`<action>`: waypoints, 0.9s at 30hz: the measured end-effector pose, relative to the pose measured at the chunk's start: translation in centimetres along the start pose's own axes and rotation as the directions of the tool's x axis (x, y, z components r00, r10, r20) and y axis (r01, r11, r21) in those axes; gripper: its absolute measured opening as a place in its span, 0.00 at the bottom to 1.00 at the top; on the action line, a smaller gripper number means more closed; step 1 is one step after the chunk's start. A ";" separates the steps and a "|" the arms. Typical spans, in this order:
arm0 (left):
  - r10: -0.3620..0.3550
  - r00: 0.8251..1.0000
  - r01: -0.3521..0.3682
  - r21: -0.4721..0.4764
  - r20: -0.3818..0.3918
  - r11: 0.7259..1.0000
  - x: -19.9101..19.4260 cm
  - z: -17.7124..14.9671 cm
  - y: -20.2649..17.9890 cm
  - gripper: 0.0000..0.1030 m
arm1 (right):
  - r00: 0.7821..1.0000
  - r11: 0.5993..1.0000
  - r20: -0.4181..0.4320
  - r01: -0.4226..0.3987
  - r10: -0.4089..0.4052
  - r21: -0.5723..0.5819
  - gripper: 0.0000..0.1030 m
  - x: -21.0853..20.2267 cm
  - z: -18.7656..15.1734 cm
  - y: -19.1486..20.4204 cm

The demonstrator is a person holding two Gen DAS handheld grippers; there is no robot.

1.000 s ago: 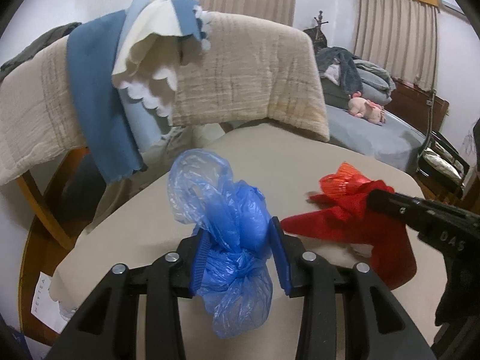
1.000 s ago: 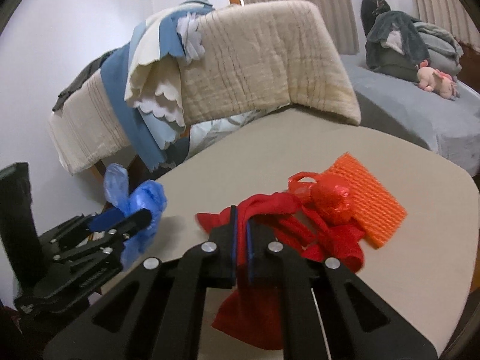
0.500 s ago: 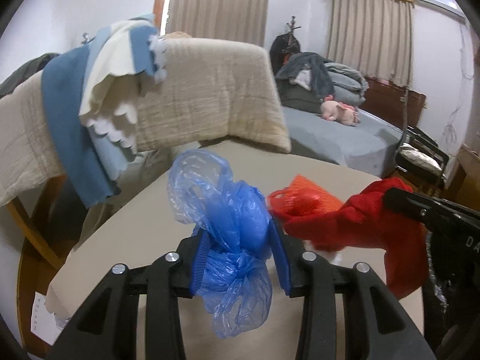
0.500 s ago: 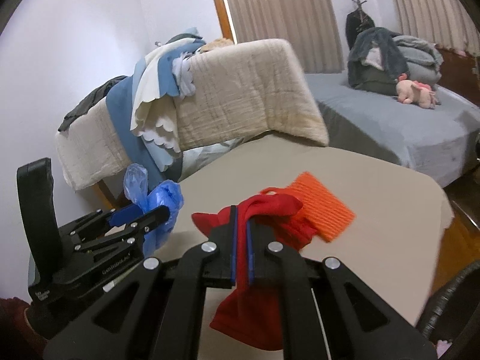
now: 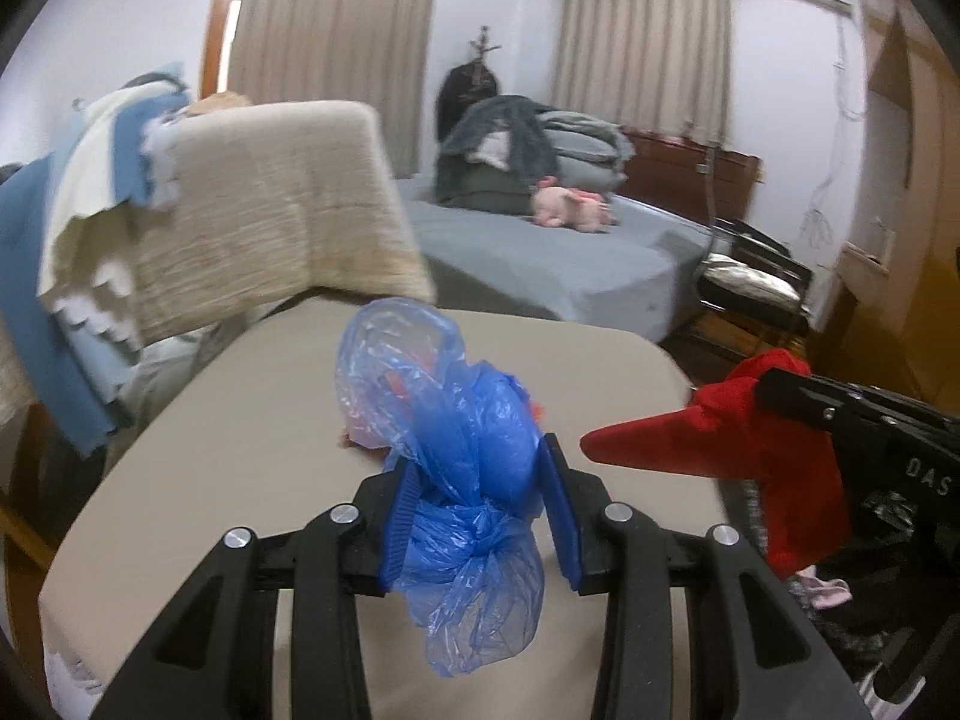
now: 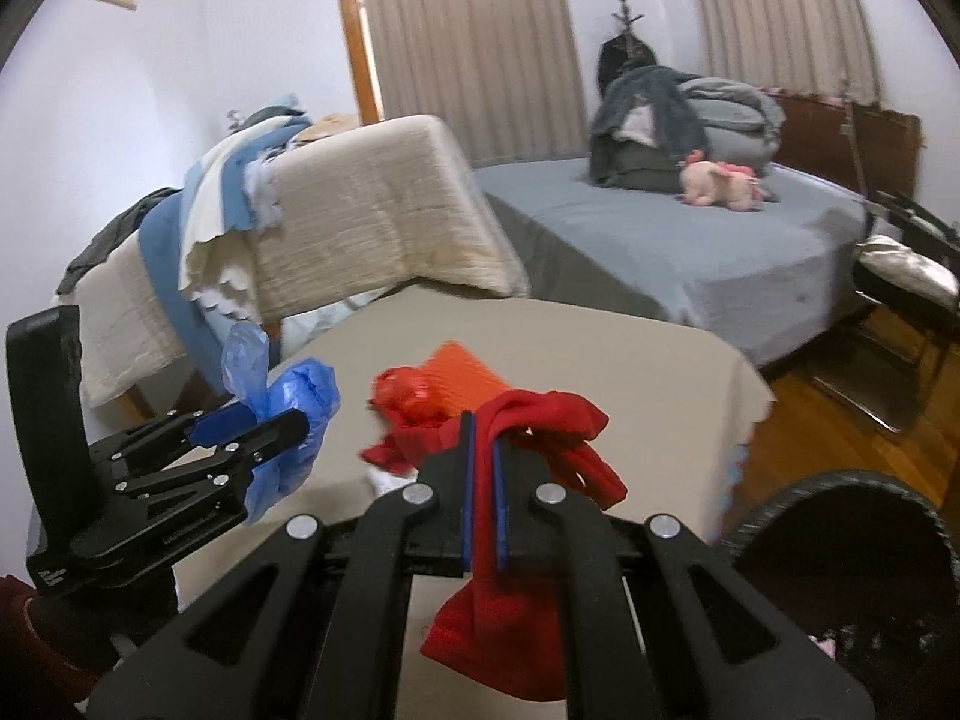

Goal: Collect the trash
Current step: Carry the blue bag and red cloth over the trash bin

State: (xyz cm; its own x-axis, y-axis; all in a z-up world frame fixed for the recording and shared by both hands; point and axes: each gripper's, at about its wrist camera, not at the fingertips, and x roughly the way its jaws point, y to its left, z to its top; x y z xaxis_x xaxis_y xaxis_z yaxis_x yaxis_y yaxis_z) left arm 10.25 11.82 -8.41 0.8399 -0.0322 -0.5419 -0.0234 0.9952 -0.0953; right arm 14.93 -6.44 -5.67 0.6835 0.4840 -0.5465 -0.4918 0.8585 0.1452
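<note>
We are holding a blue bag (image 5: pixel 474 480) in the left gripper (image 5: pixel 477 516), red cloth (image 6: pixel 510 618) in the right gripper (image 6: pixel 483 498); bin (image 6: pixel 840 588) lying lower right, nearer the right.

The left gripper (image 5: pixel 483 501) is a black plastic two-finger frame with ribbed blue pads (image 5: pixel 401 516) and round silver screws (image 5: pixel 238 537). The right gripper (image 6: pixel 483 480) has the same black linkage arms, thin blue pads and silver screws; its side carries pale letters "DAS" (image 5: pixel 929 469). A dark red sleeve (image 6: pixel 24 630) shows beside the left gripper's handle.
</note>
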 end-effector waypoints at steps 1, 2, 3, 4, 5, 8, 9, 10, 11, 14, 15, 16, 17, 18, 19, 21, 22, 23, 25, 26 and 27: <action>-0.020 1.000 0.020 0.013 0.001 1.000 0.1 0.2 -1.0 0.38 | 1.000 1.000 0.003 0.012 -0.012 0.006 0.04 -0.5 -0.2 -0.7; -0.034 0.999 0.034 0.020 0.002 0.999 0.3 0.3 -1.7 0.38 | 1.000 1.000 0.006 0.025 -0.025 0.011 0.04 -0.9 -0.3 -1.2; -0.053 0.999 0.053 0.027 0.002 0.998 0.4 0.4 -2.5 0.38 | 0.999 0.999 0.011 0.043 -0.043 0.017 0.04 -1.5 -0.4 -1.9; -0.066 0.998 0.066 0.033 0.002 0.997 0.5 0.5 -3.2 0.38 | 0.998 0.998 0.014 0.056 -0.057 0.021 0.04 -1.8 -0.5 -2.4; -0.079 0.997 0.078 0.040 0.003 0.996 0.7 0.5 -3.9 0.38 | 0.997 0.997 0.016 0.069 -0.070 0.026 0.04 -2.2 -0.6 -2.9; -0.122 0.992 0.122 0.062 0.007 0.991 1.1 0.8 -6.3 0.38 | 0.993 0.993 0.024 0.111 -0.112 0.048 0.04 -3.6 -1.0 -4.7; -0.135 0.991 0.134 0.069 0.008 0.989 1.3 0.9 -7.0 0.38 | 0.991 0.990 0.026 0.131 -0.132 0.056 0.04 -4.2 -1.1 -5.5; -0.151 0.988 0.150 0.076 0.008 0.986 1.4 1.0 -7.9 0.38 | 0.989 0.988 0.027 0.140 -0.142 0.061 0.04 -4.5 -1.2 -5.9; -0.168 0.986 0.167 0.084 0.009 0.982 1.6 1.1 -8.8 0.38 | 0.987 0.985 0.030 0.157 -0.159 0.069 0.04 -5.1 -1.4 -6.7; -0.206 0.978 0.205 0.103 0.006 0.973 1.9 1.1 -11.0 0.38 | 0.980 0.977 0.030 0.195 -0.198 0.088 0.04 -6.2 -1.9 -8.3; -0.220 0.975 0.218 0.109 0.004 0.970 2.1 1.1 -11.7 0.38 | 0.976 0.972 0.030 0.213 -0.217 0.099 0.04 -6.8 -2.3 -9.1; -0.230 0.973 0.228 0.113 0.002 0.967 2.2 1.2 -12.3 0.38 | 0.974 0.969 0.030 0.222 -0.227 0.104 0.04 -7.1 -2.5 -9.5; -0.239 0.971 0.238 0.118 -0.001 0.964 2.5 1.2 -12.9 0.38 | 0.969 0.963 0.028 0.242 -0.247 0.115 0.04 -7.6 -2.8 -10.2; -0.253 0.967 0.252 0.124 -0.008 0.960 2.7 1.2 -13.7 0.38 | 0.966 0.959 0.025 0.254 -0.259 0.122 0.04 -7.9 -3.1 -10.7; -0.263 0.965 0.262 0.127 -0.013 0.957 2.9 1.1 -14.2 0.38 | 0.961 0.954 0.021 0.270 -0.275 0.131 0.04 -8.3 -3.4 -11.4; -0.285 0.958 0.285 0.140 -0.021 0.948 3.3 0.9 -15.6 0.38 | 0.952 0.943 0.013 0.299 -0.304 0.145 0.04 -9.0 -4.1 -12.5; -0.292 0.956 0.293 0.146 -0.024 0.945 3.4 0.9 -16.1 0.38 | 0.948 0.938 0.008 0.313 -0.318 0.149 0.04 -9.2 -4.4 -12.9; -0.303 0.953 0.304 0.153 -0.030 0.940 3.7 0.7 -16.8 0.38 | 0.942 0.931 0.001 0.330 -0.335 0.158 0.04 -9.6 -4.9 -13.6; -0.321 0.946 0.323 0.164 -0.040 0.932 4.0 0.6 -17.9 0.38 | 0.934 0.919 -0.012 0.354 -0.358 0.172 0.04 -10.1 -5.6 -14.6; -0.332 0.942 0.334 0.171 -0.043 0.927 4.2 0.5 -18.6 0.38 | 0.929 0.913 -0.019 0.368 -0.370 0.179 0.04 -10.4 -6.0 -15.1; -0.339 0.940 0.341 0.175 -0.046 0.924 4.4 0.4 -19.0 0.38 | 0.925 0.908 -0.022 0.376 -0.378 0.183 0.04 -10.5 -6.3 -15.4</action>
State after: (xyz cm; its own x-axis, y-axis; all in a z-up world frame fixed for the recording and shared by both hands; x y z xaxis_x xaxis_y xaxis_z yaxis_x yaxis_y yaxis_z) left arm 14.64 -7.20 -8.61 0.7725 -0.3713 -0.5151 0.3598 0.9244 -0.1268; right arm 11.91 -25.82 -7.30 0.8065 0.1193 -0.5791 -0.0909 0.9928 0.0779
